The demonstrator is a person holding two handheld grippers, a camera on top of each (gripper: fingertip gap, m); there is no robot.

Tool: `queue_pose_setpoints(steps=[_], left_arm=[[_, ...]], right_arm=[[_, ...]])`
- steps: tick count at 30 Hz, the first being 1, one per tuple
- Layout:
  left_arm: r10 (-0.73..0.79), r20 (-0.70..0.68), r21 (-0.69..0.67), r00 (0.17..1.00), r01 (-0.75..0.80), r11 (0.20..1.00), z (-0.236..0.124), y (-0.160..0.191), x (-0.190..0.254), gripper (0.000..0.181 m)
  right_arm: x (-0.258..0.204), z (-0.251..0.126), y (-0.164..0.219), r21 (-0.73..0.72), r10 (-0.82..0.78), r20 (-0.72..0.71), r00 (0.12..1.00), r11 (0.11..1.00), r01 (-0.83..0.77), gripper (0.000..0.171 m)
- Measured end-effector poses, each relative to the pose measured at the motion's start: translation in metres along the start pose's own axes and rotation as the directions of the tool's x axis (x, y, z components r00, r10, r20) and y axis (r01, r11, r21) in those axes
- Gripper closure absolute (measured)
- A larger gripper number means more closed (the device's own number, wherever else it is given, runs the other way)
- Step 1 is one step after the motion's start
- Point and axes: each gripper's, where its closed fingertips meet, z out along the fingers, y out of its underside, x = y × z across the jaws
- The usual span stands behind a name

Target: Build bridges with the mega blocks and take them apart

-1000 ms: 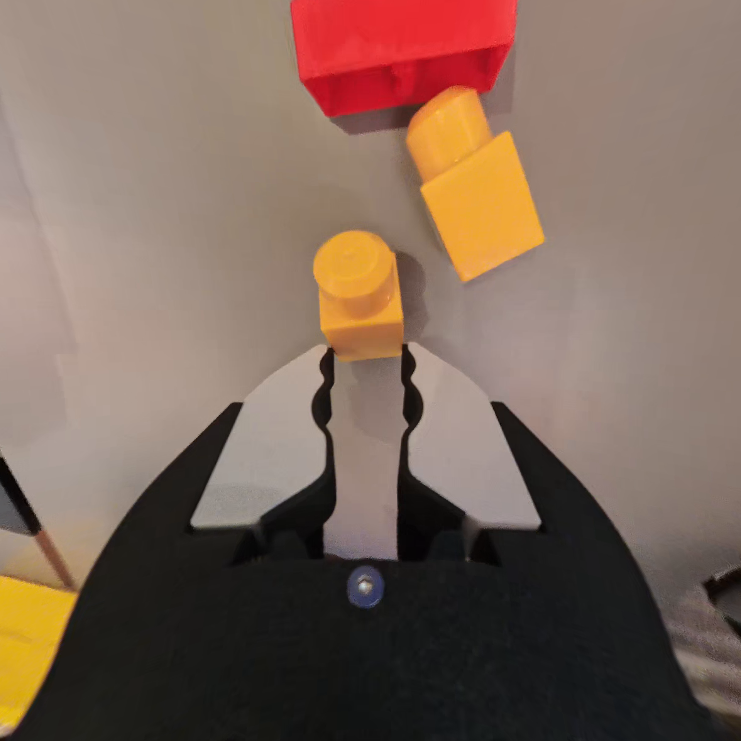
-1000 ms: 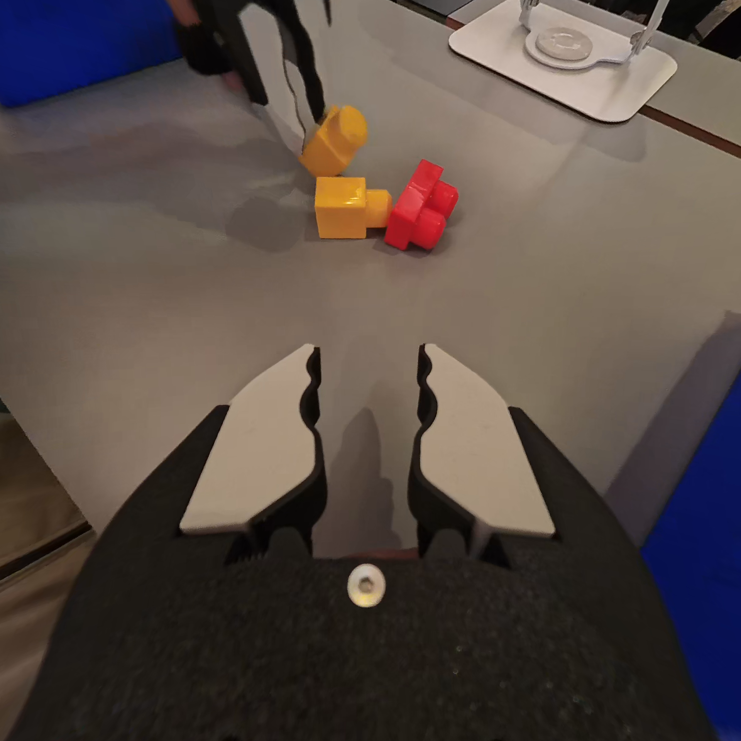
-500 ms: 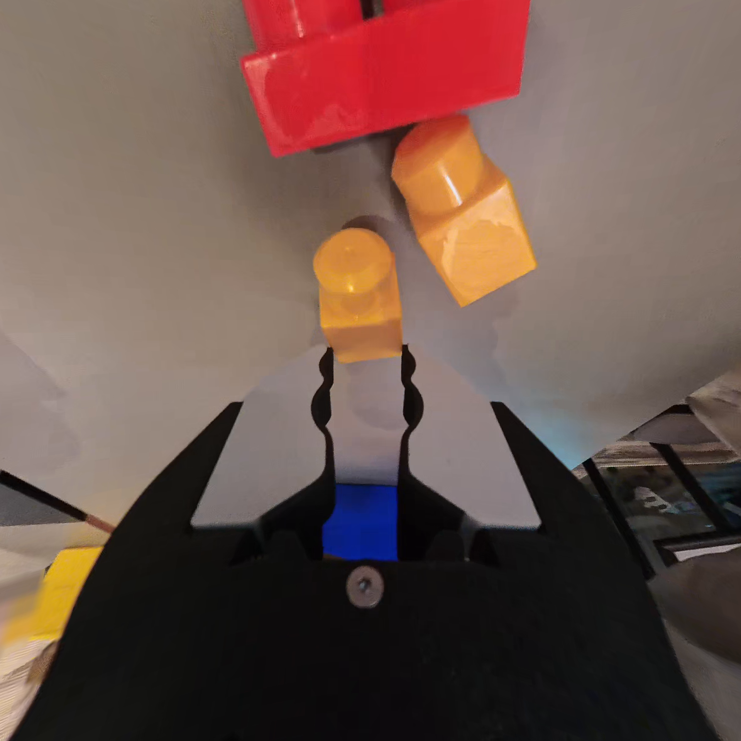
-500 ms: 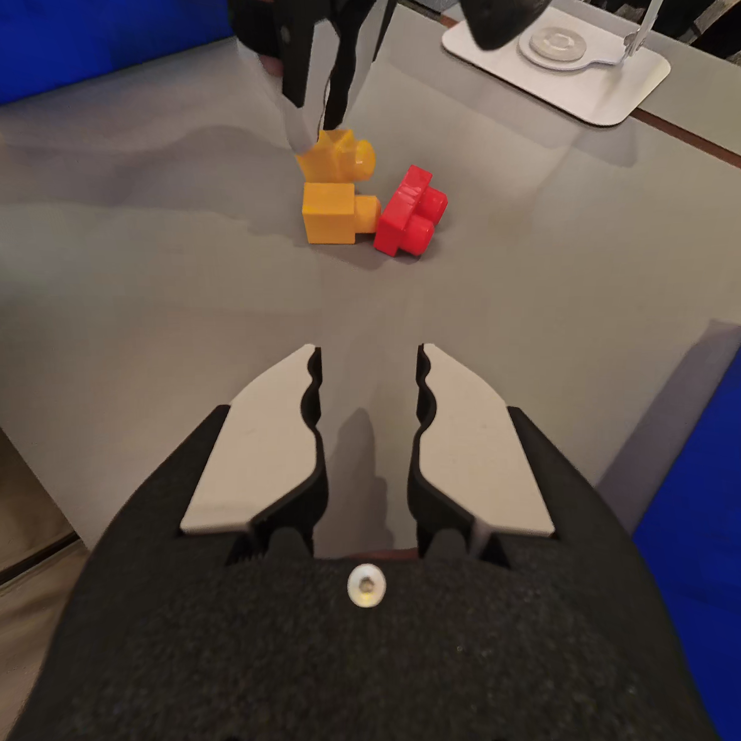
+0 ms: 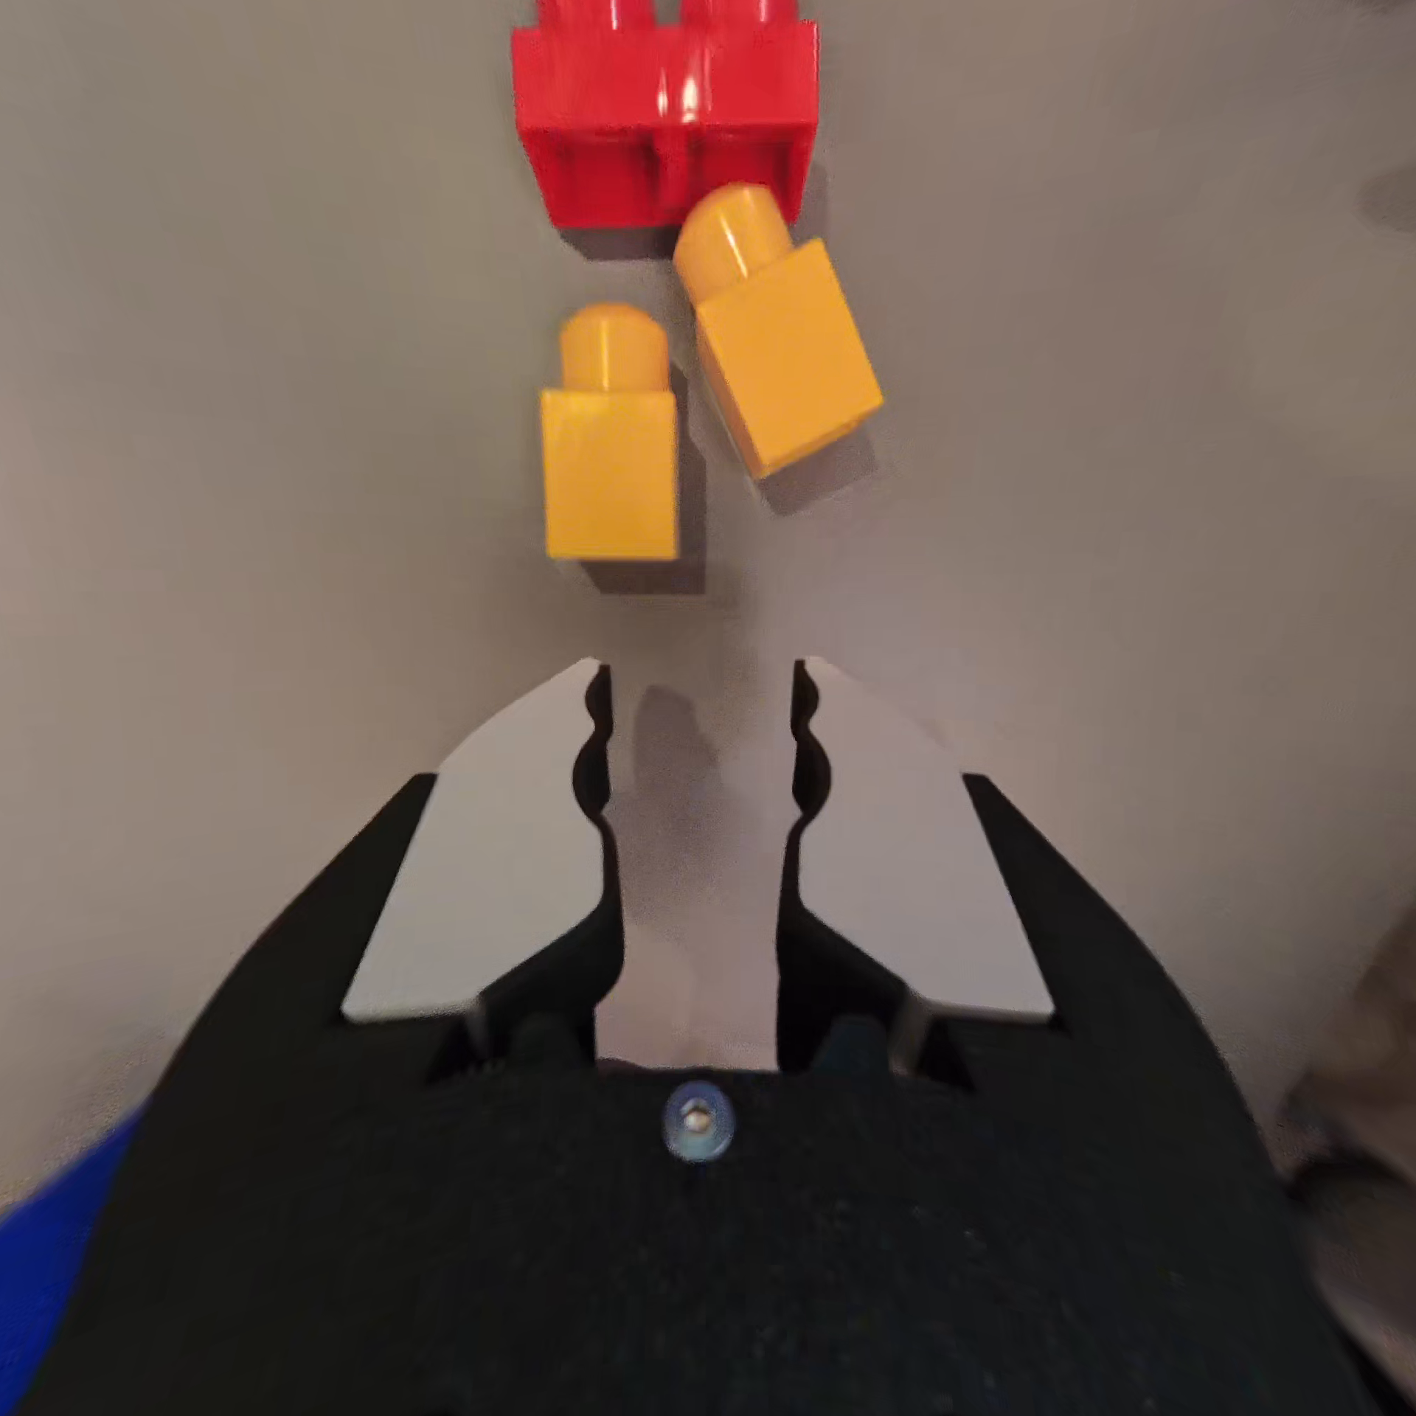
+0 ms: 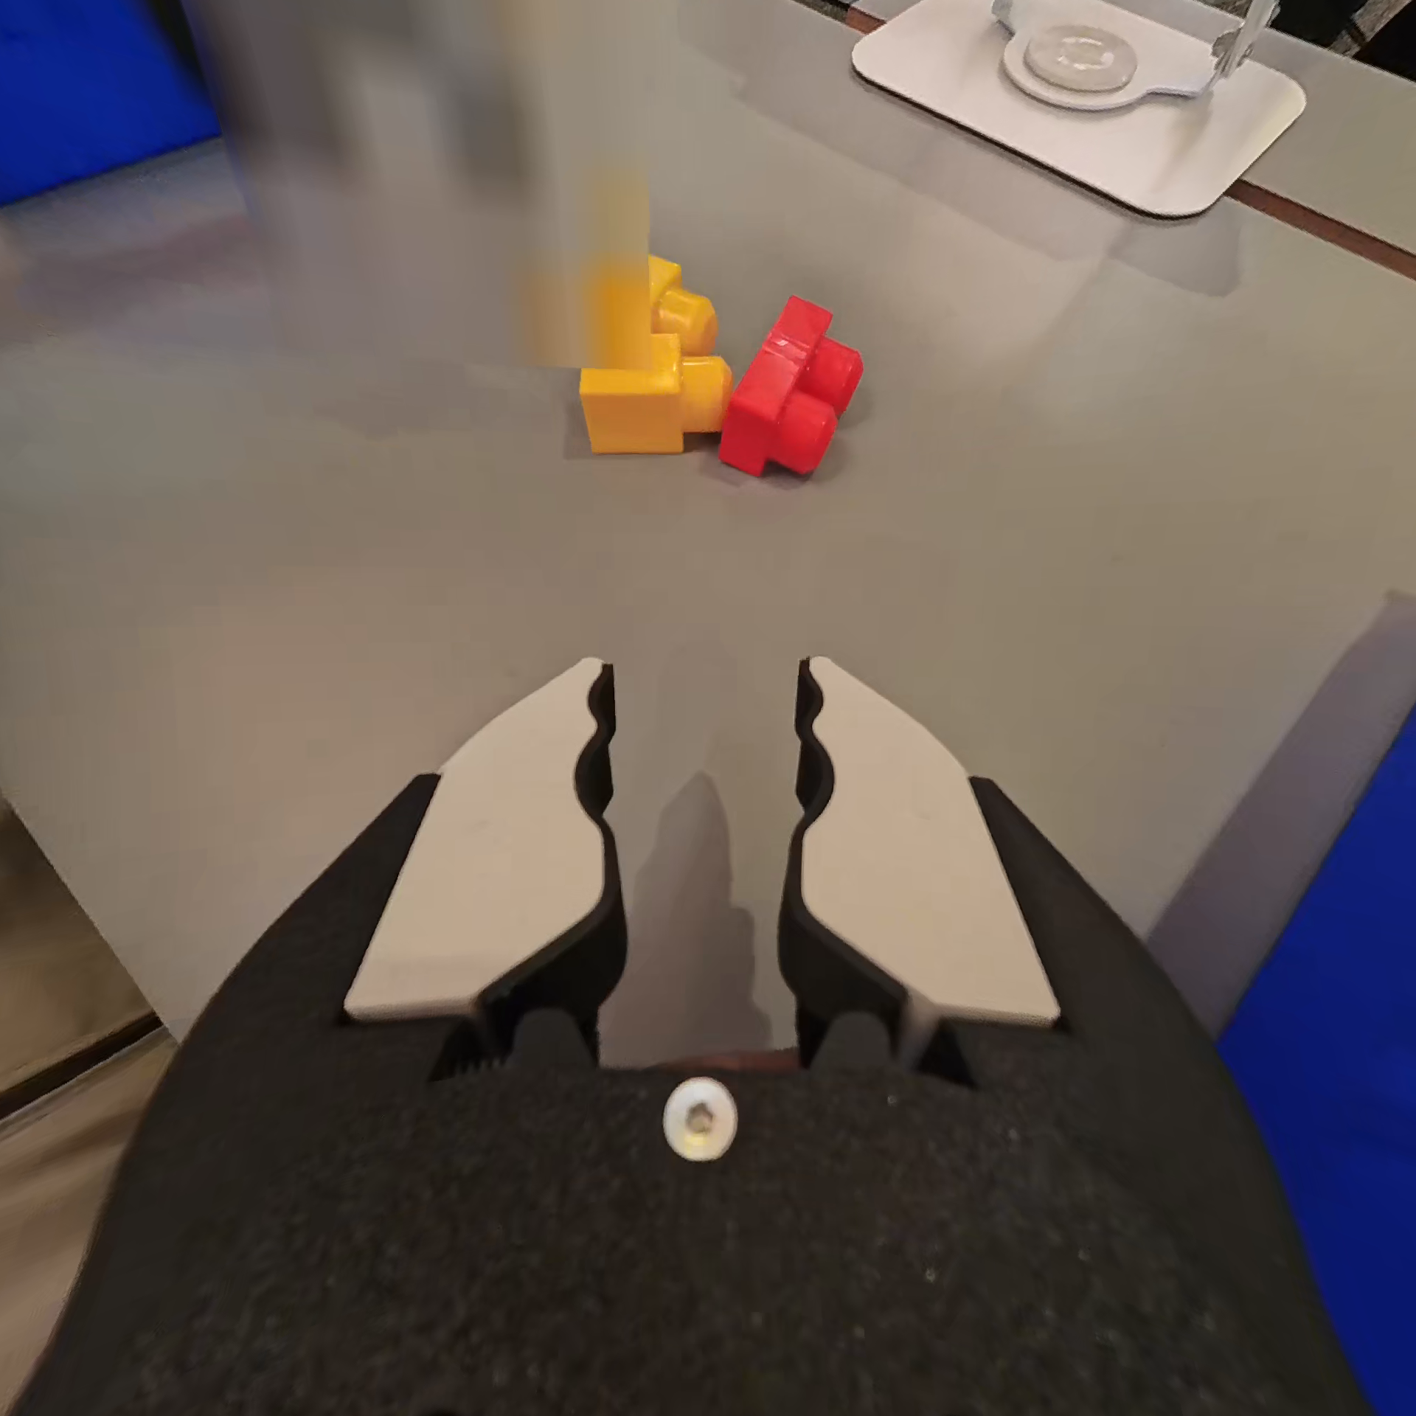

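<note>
In the left wrist view, the left tool [image 5: 701, 667] now hangs above a grey worktop [image 5: 268, 460] with its jaws apart and nothing between them. Half a second ago those jaws held a small yellow block [image 5: 611, 460]; it has since been let go and lies on its side on the worktop just ahead of the tips, peg pointing away. Just right of it lies a second yellow block [image 5: 781, 360], tilted, its peg touching the open underside of a red two-peg block [image 5: 663, 115].

In the right wrist view, the right tool [image 6: 705, 667] is held back over the worktop, jaws apart and empty, well away from the three blocks. A blurred yellow and grey streak hides the far yellow block there.

No bridge stands: all three pieces lie loose, so this looks like the end of taking one apart.
</note>
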Motion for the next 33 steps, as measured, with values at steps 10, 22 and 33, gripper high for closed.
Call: queue_pose_setpoints(steps=[10,22,33], left_arm=[[-0.310,0.106,0.278,0.945,0.271,0.922,0.036,-0.003,0.008,0.130],[-0.236,0.123,0.351,0.964,0.180,0.919,0.043,-0.031,0.002,0.131],[-0.262,0.069,0.365,0.963,0.220,0.905,0.051,-0.043,0.017,0.135]], right_arm=[[-0.008,0.007,-0.003,-0.017,-0.024,0.011,1.000,1.000,0.024,0.126],[0.000,-0.005,-0.006,-0.012,-0.011,-0.021,1.000,1.000,0.011,0.127],[-0.003,-0.002,-0.005,-0.022,-0.016,-0.007,1.000,1.000,0.016,0.128]])
